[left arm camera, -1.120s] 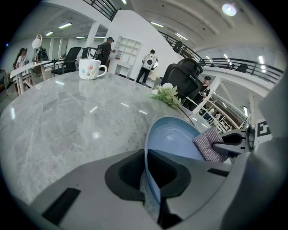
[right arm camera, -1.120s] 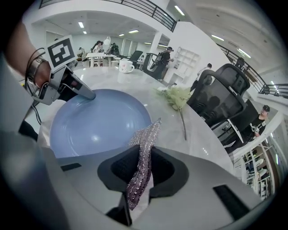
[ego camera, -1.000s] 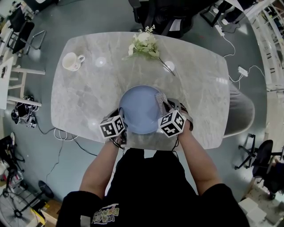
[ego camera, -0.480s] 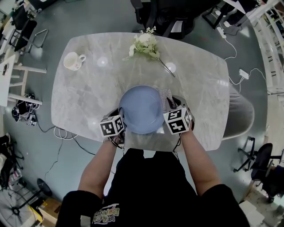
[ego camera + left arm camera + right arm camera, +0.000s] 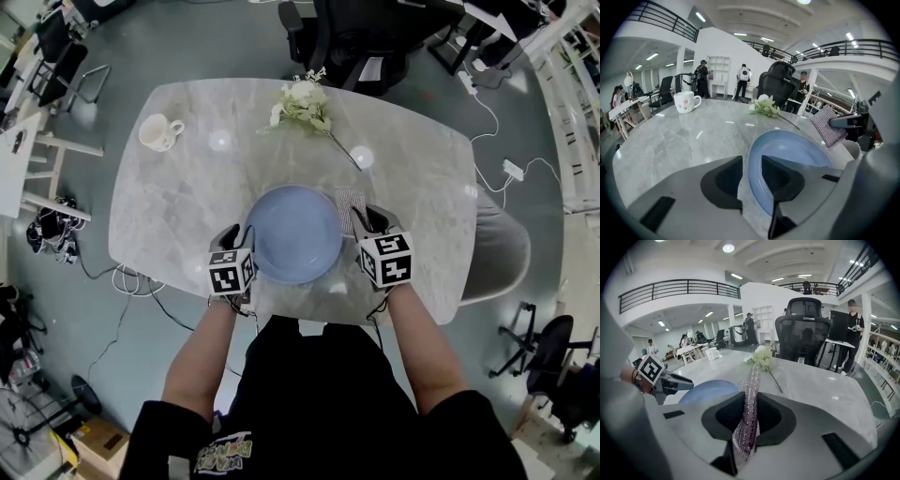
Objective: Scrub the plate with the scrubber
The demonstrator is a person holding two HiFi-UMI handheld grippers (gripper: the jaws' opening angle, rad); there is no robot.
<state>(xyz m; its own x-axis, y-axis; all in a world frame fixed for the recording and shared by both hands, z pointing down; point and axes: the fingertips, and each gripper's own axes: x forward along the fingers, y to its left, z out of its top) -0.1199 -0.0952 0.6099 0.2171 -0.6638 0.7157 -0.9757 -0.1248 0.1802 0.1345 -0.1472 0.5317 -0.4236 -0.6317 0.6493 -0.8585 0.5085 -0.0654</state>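
Observation:
A light blue plate [image 5: 293, 232] lies flat on the marble table [image 5: 187, 206], near its front edge. My left gripper [image 5: 236, 236] is at the plate's left rim. In the left gripper view the jaws [image 5: 752, 161] are opening: the rim of the plate [image 5: 792, 150] sits in the gap and neither pad presses on it. My right gripper [image 5: 367, 220] is just right of the plate, shut on a sparkly mesh scrubber [image 5: 348, 206]. The scrubber [image 5: 752, 376] stands upright between the right gripper's jaws [image 5: 750, 397], clear of the plate [image 5: 705, 390].
A white mug [image 5: 157, 132] stands at the far left of the table, and a sprig of white flowers [image 5: 302, 103] lies at the far middle. A black office chair [image 5: 356, 37] is beyond the table and a grey chair [image 5: 502, 248] at its right. Cables run across the floor.
The right gripper has carried the scrubber off the plate's right part to just beside its rim. The left gripper has shifted slightly left at the plate's rim.

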